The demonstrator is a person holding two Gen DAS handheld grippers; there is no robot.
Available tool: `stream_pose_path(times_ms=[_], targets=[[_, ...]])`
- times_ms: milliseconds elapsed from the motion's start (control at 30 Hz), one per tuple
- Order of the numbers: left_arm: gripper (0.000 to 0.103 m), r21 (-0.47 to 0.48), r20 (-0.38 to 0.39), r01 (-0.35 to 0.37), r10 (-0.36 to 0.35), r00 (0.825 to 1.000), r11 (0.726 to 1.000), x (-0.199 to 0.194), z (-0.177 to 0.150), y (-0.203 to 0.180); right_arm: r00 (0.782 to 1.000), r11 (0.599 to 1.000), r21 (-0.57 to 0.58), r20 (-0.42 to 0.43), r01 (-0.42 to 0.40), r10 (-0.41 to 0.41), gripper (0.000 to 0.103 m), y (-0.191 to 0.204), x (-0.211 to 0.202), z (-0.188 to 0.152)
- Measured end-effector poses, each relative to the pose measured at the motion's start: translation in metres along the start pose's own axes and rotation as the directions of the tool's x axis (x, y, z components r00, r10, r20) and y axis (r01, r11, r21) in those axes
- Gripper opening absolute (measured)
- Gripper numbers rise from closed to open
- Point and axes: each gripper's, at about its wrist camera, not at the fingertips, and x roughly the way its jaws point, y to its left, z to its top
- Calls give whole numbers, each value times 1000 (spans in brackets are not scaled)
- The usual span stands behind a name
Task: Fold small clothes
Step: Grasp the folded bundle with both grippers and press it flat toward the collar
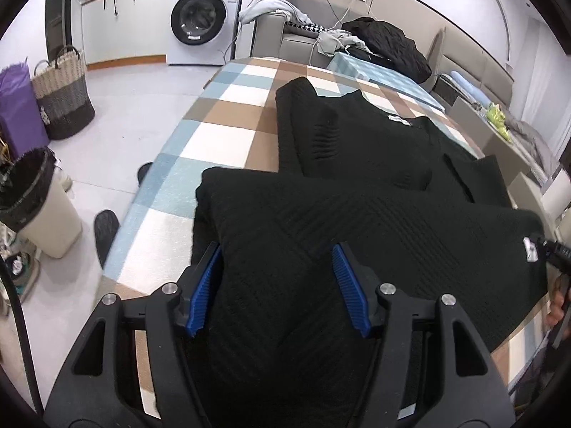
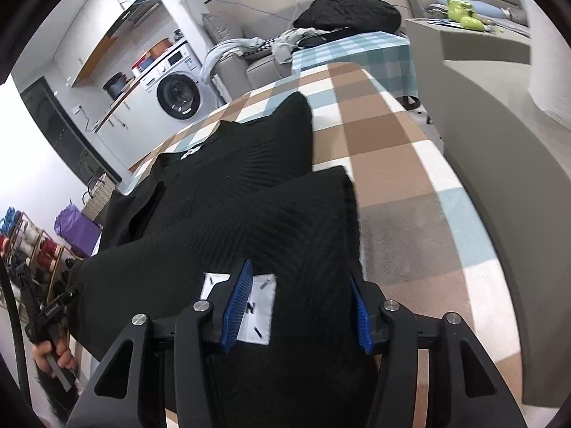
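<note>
A black knitted top (image 1: pixel 357 185) lies on a checked tablecloth (image 1: pixel 228 132), its lower part folded up over the body. A white neck label (image 1: pixel 398 119) shows at the far end. My left gripper (image 1: pixel 276 285) is open, its blue pads on either side of the near folded edge, the fabric between them. My right gripper (image 2: pixel 299 306) is open over the same top (image 2: pixel 249 207), straddling the other near corner beside a white care label (image 2: pixel 258 306). The right gripper's tip also shows at the right edge of the left wrist view (image 1: pixel 553 249).
A washing machine (image 1: pixel 203 18), woven basket (image 1: pixel 62 89) and lined bin (image 1: pixel 35 199) stand on the floor to the left. A sofa with piled clothes (image 1: pixel 385 41) lies beyond the table. A grey padded edge (image 2: pixel 499 164) runs along the table's right side.
</note>
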Motion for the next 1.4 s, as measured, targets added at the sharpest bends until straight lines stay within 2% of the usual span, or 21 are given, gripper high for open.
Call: stream_pose_path(times_ms=[33,100,133,167,267,433,933,1000,1067,1100,1167,1233,1267,1400], targets=[[55,-8,1,7,-7,1000,1000,3,2,0,1000,1000,-12,-6,-1,1,52,3,2,0],[38,-6,-9,0,0,1000,1000,11,5,-2,1000,999,-41,-22,4,-5,50,9,6,0],[25,1,-10,-7,7,1000,1000,13,6,-3,1000,998,-61,-22,15,-17,41,13,7,-1],[17,19,-15,-17,18,1000,1000,18,7,-6,999,996,-82,-27,22,-24,38,17,9,-3],[10,88,-14,-33,35,999,996,19,6,-15,999,996,-87,-29,23,-26,30,20,11,-7],[8,161,-13,-31,34,999,987,12,-3,-25,999,994,-108,-42,28,-33,28,26,9,-12],[8,193,1,-42,42,999,980,-15,-33,-22,999,990,-138,-44,19,-26,28,27,-17,-41],[10,182,5,-47,47,999,982,-19,-33,-19,999,992,-122,-30,26,-30,29,25,-19,-41],[21,159,6,-55,55,998,986,-24,-33,-14,999,993,-114,-17,31,-33,34,23,-22,-42],[25,152,11,-54,53,999,987,-28,-34,-12,999,993,-115,-4,33,-34,40,22,-26,-42],[45,131,26,-49,46,999,990,-37,-37,-4,1000,993,-118,24,12,-10,44,21,-36,-46],[58,110,39,-57,53,998,992,-45,-40,4,999,993,-115,42,-3,8,44,19,-45,-49],[61,96,42,-59,55,998,994,-49,-42,7,999,994,-110,51,-3,9,44,17,-50,-51],[61,35,30,-17,16,999,999,-54,-50,21,998,994,-104,60,-13,19,44,14,-59,-55]])
